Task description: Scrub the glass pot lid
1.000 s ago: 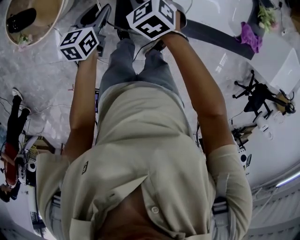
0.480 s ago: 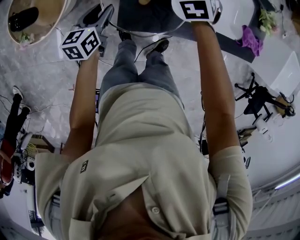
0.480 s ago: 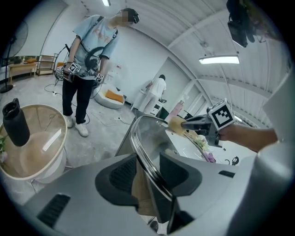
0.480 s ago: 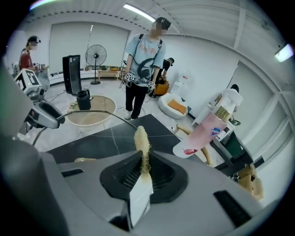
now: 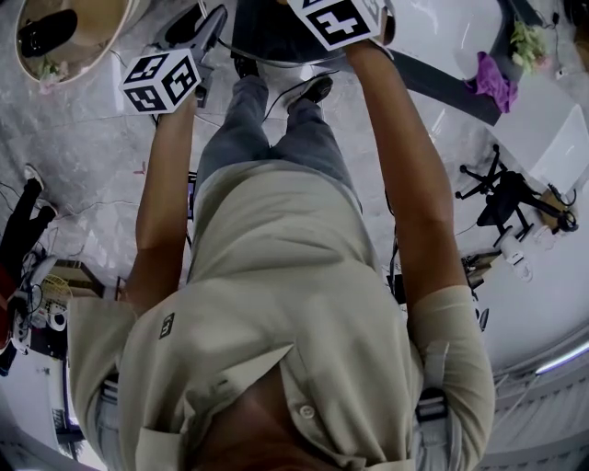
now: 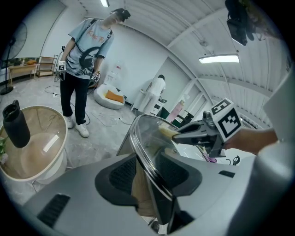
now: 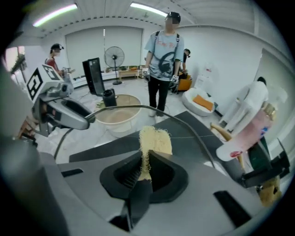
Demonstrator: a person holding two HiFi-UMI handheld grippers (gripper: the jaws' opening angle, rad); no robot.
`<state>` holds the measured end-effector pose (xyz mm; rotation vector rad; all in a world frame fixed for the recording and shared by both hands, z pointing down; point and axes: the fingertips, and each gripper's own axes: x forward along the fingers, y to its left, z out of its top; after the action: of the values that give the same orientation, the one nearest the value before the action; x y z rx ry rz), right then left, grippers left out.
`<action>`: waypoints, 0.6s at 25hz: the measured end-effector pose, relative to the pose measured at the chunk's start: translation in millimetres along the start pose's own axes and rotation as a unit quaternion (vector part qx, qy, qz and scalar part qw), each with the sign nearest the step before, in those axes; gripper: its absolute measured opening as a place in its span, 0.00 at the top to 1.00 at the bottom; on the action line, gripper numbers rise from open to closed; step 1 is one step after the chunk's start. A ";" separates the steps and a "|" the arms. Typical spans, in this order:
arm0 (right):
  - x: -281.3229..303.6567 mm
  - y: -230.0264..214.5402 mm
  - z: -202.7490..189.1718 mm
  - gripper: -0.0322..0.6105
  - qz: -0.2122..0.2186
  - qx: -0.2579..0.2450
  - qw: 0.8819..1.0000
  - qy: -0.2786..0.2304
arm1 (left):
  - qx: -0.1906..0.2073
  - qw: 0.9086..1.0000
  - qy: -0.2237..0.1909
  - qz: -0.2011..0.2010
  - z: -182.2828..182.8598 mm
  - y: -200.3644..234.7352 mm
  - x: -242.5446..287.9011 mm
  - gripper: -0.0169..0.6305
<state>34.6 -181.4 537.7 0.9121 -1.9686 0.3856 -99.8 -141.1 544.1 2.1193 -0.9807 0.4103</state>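
My left gripper (image 6: 147,173) is shut on the rim of the glass pot lid (image 6: 145,138) and holds it up on edge, with the metal rim running between the pads. My right gripper (image 7: 146,168) is shut on a yellow scrub pad (image 7: 154,140), whose tip rests against the glass. In the left gripper view the scrub pad (image 6: 168,132) touches the lid's upper part. In the right gripper view the lid's rim (image 7: 138,107) arcs over the pad. The head view shows both marker cubes, the left cube (image 5: 161,81) and the right cube (image 5: 336,20), at the top edge above my legs.
A round beige table (image 6: 41,156) carries a black bottle (image 6: 16,125) at the left. A person (image 7: 161,55) stands a few steps away near a floor fan (image 7: 114,57). A white seat with an orange cushion (image 7: 201,101) sits at the right.
The right gripper's cube swung to the right across the lid and has come partway back to the left. The left gripper has held the lid still.
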 end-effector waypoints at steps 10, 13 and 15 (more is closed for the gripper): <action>-13.5 86.3 -20.4 0.89 0.103 0.007 0.994 0.042 | -0.002 1.000 0.010 0.002 0.7 0.1 -2.7 0.71; -21.0 100.0 -27.5 0.89 0.118 -0.001 0.992 0.052 | 0.001 1.000 0.015 0.001 -0.1 -0.7 -3.6 0.71; -25.8 103.5 -28.4 0.89 0.119 0.000 0.992 0.050 | 0.003 1.000 0.017 -0.002 0.7 -1.3 -3.8 0.71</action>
<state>-15.5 -83.1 540.4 0.6463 -1.9892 0.5563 -101.4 -139.1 540.8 2.1129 -0.9568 0.4459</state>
